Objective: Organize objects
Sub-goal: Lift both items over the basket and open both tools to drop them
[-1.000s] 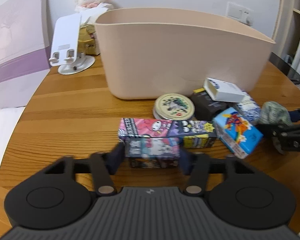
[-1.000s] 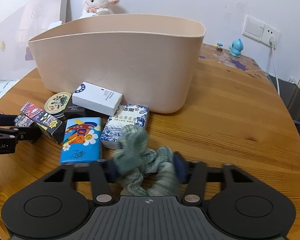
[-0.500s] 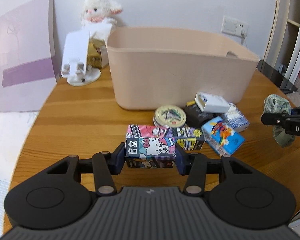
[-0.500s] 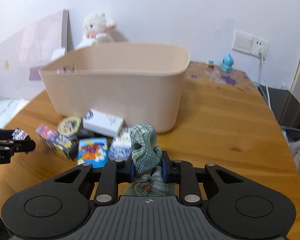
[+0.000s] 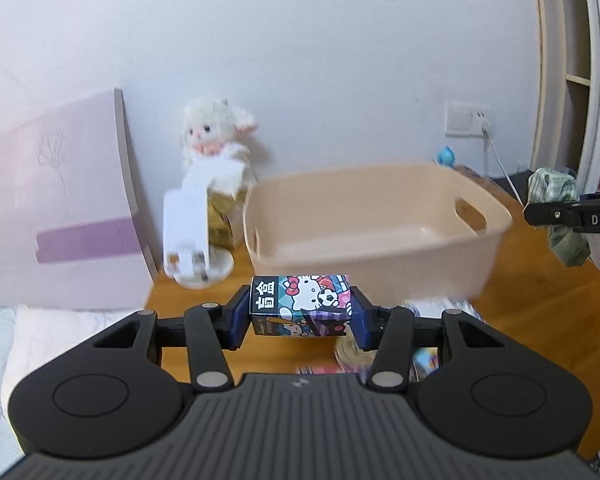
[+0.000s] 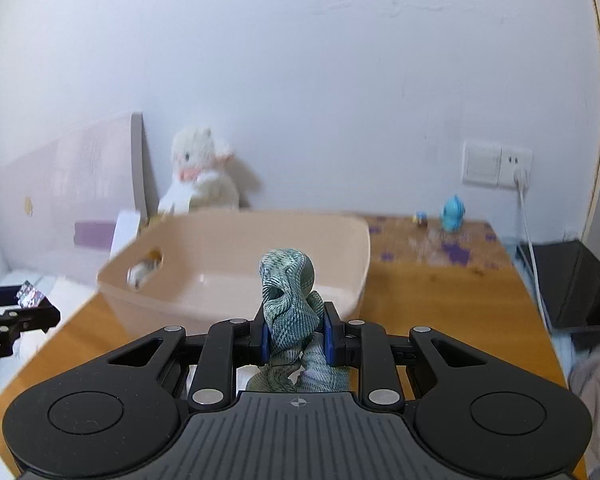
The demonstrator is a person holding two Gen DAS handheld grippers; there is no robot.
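My left gripper (image 5: 300,316) is shut on a Hello Kitty box (image 5: 300,304) and holds it in the air, in front of the beige basket (image 5: 380,240). My right gripper (image 6: 294,336) is shut on a bunched green checked cloth (image 6: 288,296), held above the table in front of the same basket (image 6: 240,276). The basket's inside looks bare. The right gripper with the cloth (image 5: 556,208) also shows at the right edge of the left wrist view. The left gripper's tip (image 6: 20,316) with the box shows at the far left of the right wrist view.
A white plush toy (image 5: 216,140) and a white phone stand (image 5: 192,232) stand behind the basket at the left, beside a pink board (image 5: 60,208). Other small boxes and a round tin (image 5: 356,354) lie on the wooden table below my left gripper. A blue figurine (image 6: 452,216) stands near the wall socket.
Both grippers have risen well above the table with their loads. The basket's inside has come into view and the remaining boxes have dropped mostly out of sight.
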